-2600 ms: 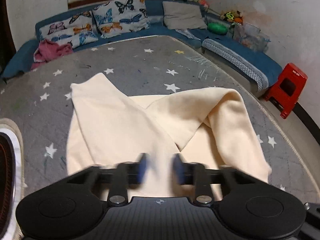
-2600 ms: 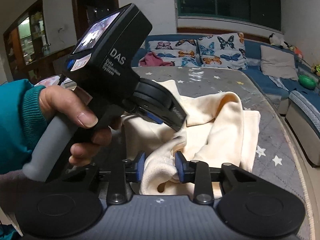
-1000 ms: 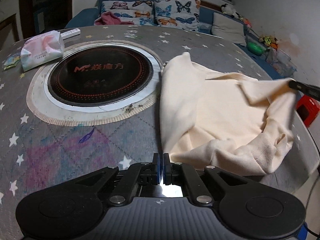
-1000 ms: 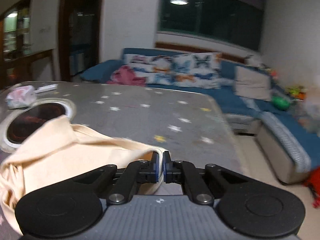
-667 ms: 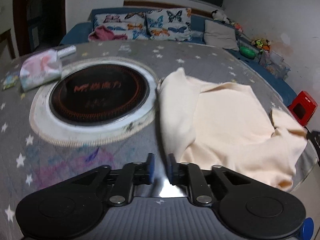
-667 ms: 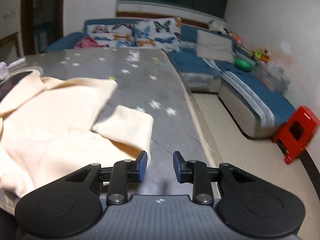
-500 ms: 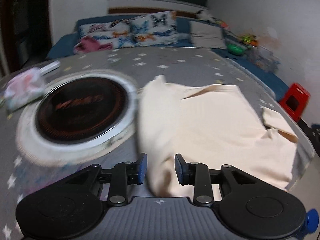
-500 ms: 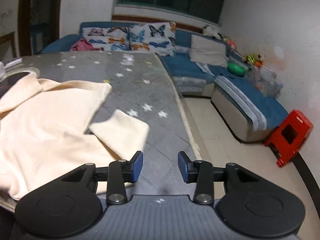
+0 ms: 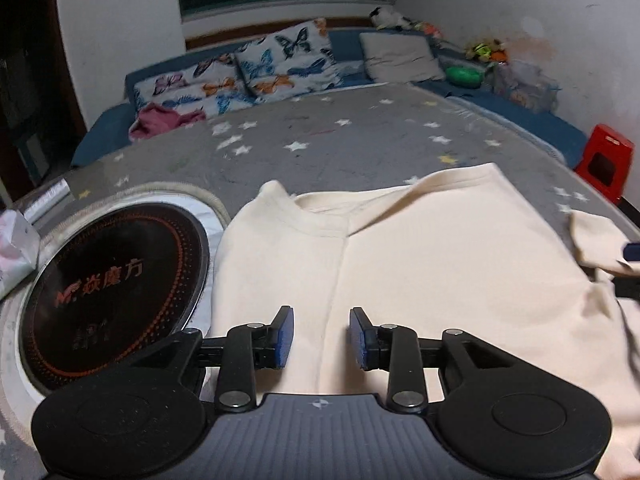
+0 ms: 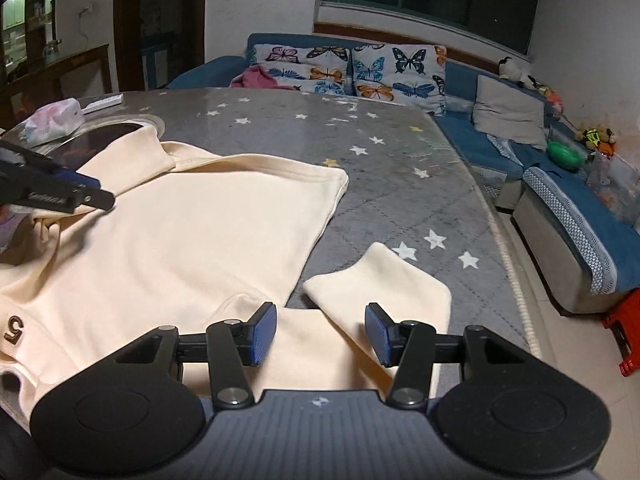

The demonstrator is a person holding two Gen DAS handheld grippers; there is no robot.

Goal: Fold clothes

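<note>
— Looking down your left gripper [image 9: 321, 338], what do you have?

— Your blue pads are spread apart with nothing between them, hovering over the near edge of the cream sweatshirt [image 9: 420, 248]. It lies flat on the grey star-print table cover [image 9: 320, 148], its collar toward the far side, just beside the round black induction cooktop [image 9: 108, 284].

— And your right gripper [image 10: 321, 334]?

— Also wide apart, empty, above a sleeve cuff [image 10: 384, 280] that lies folded back near the table's edge. Your left gripper's fingers show at the far left over the sweatshirt. Farther off sit a tissue pack [image 10: 54, 120], then the blue sofa [image 10: 560, 200] with butterfly cushions [image 10: 352, 70] — and a red stool [image 9: 604, 160] by the wall.
</note>
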